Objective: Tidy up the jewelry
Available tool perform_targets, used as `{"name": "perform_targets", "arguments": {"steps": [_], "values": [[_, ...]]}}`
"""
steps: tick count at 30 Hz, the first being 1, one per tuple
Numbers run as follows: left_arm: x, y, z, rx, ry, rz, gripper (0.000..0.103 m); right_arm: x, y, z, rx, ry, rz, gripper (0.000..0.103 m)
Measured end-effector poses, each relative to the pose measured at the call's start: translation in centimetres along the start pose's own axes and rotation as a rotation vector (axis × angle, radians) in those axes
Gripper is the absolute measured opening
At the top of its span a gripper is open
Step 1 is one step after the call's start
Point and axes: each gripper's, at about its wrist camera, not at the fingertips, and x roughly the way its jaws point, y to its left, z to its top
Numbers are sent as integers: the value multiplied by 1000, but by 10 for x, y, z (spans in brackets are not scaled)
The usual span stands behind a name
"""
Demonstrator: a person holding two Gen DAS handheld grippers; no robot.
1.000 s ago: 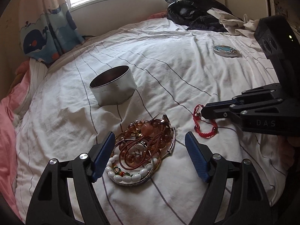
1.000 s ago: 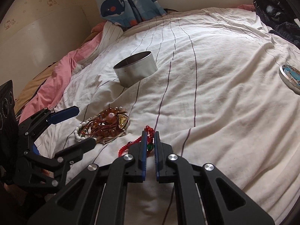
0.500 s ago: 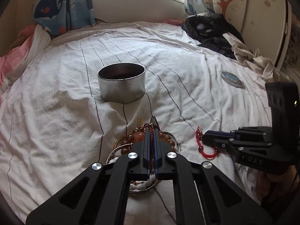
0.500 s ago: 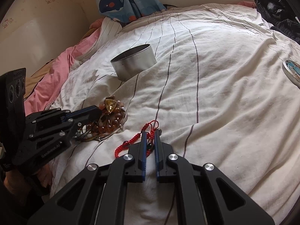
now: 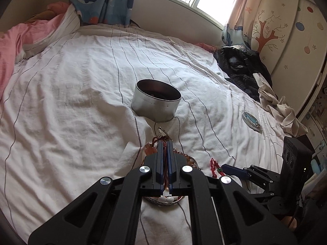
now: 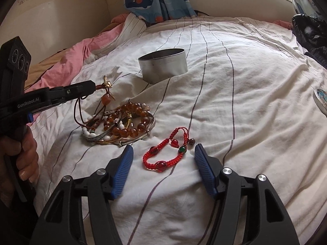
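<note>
**Left claw pinches cord necklace, right claw open over red bracelet**

My left hand (image 6: 24,153) grips the handle at the far left of the right-wrist view. My left claw (image 6: 96,86) is clamped shut on a brown cord necklace (image 6: 78,112); its cord runs up from the pile to my tips, with an orange stone and a gold pendant dangling just below them. The jewelry pile (image 6: 120,126), amber beads, white beads and metal bangles, lies on the striped white bedsheet (image 6: 235,112) just beside and under that claw. Behind it a round metal tin (image 6: 163,65) stands upright, open top, well apart from the pile. Right of the pile, the red braided bracelet (image 6: 163,155) lies flat on the sheet between my right claw's (image 6: 163,171) fingers. That claw has just been opening: jaws wide, pads not touching the bracelet. Far right, a small round lid (image 6: 320,100) lies at the sheet's edge.
</note>
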Motion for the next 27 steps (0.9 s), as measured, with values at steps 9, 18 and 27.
{"name": "perform_targets", "arguments": {"steps": [9, 18, 27], "values": [[1, -3, 1, 21, 11, 36, 3, -1, -4, -2, 14, -1, 8, 18], [-2, -3, 2, 35, -2, 56, 3, -1, -5, -4, 24, -14, 21, 17], [0, -5, 1, 52, 5, 78, 3, 4, -3, -5, 6, -1, 2, 17]]}}
